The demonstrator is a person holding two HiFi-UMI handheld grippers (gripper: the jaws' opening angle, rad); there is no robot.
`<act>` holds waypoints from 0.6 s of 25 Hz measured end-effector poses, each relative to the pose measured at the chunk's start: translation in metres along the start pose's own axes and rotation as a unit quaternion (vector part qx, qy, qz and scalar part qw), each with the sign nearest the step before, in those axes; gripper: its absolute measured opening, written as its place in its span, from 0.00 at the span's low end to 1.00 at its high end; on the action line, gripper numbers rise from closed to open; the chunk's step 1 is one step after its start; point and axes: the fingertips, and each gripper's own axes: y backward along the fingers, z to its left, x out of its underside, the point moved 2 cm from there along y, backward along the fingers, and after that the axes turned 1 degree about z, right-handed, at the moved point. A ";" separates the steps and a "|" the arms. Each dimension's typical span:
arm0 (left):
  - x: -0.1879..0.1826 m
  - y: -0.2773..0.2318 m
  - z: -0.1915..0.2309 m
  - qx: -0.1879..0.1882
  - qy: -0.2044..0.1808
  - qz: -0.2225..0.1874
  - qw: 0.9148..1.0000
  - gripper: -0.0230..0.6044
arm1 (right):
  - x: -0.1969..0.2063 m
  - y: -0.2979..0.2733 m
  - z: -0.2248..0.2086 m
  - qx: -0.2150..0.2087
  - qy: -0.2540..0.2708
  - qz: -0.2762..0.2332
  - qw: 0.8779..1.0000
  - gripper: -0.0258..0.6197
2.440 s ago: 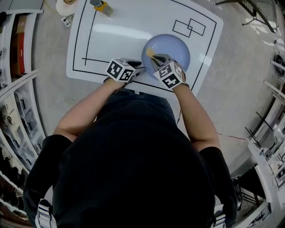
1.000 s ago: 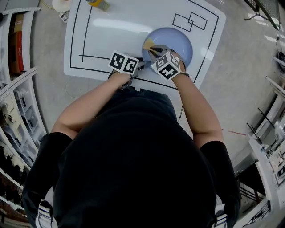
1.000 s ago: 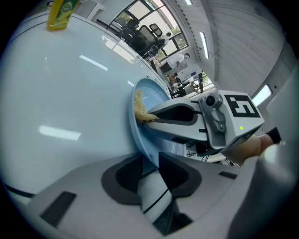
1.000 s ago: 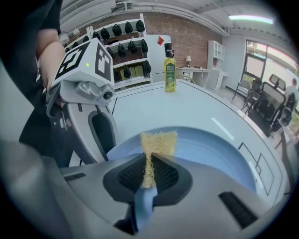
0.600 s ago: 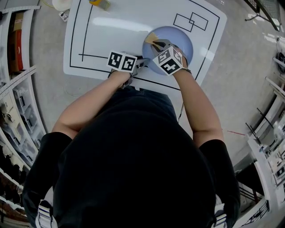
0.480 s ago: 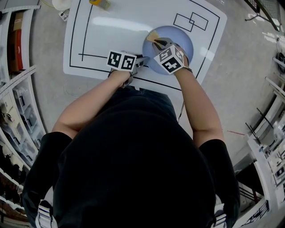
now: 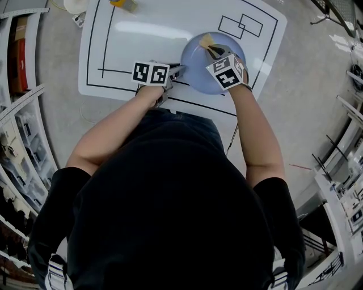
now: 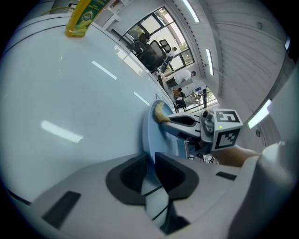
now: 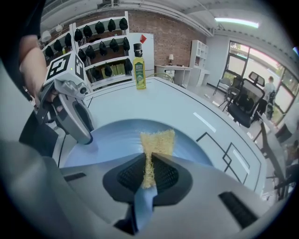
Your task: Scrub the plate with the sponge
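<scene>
A light blue plate (image 7: 198,65) lies on a white mat with black lines (image 7: 142,34). My right gripper (image 7: 211,50) is shut on a thin yellow sponge (image 7: 205,39) and presses it on the plate's far part; in the right gripper view the sponge (image 9: 158,142) sticks out past the gripper (image 9: 148,170) onto the plate (image 9: 112,140). My left gripper (image 7: 180,69) is at the plate's left rim. Its jaws have just been closing, and in the left gripper view the gripper (image 8: 150,163) has the rim (image 8: 148,135) between its pads.
A yellow dish-soap bottle (image 7: 126,4) lies at the mat's far edge; it also shows in the right gripper view (image 9: 138,70). A white roll (image 7: 74,4) sits off the mat's far left corner. Shelves (image 7: 22,113) line the left side.
My right gripper has carried the sponge from the plate's near left part across to its far side. The left gripper has stayed at the plate's left rim.
</scene>
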 end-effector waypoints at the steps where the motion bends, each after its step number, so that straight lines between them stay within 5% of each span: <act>1: -0.003 0.000 0.000 -0.001 -0.002 -0.001 1.000 0.13 | 0.004 0.002 -0.003 0.004 -0.005 0.003 1.000 0.09; 15: -0.050 0.003 0.004 -0.017 -0.031 -0.014 0.999 0.09 | 0.070 0.038 -0.022 0.044 -0.061 0.060 0.995 0.09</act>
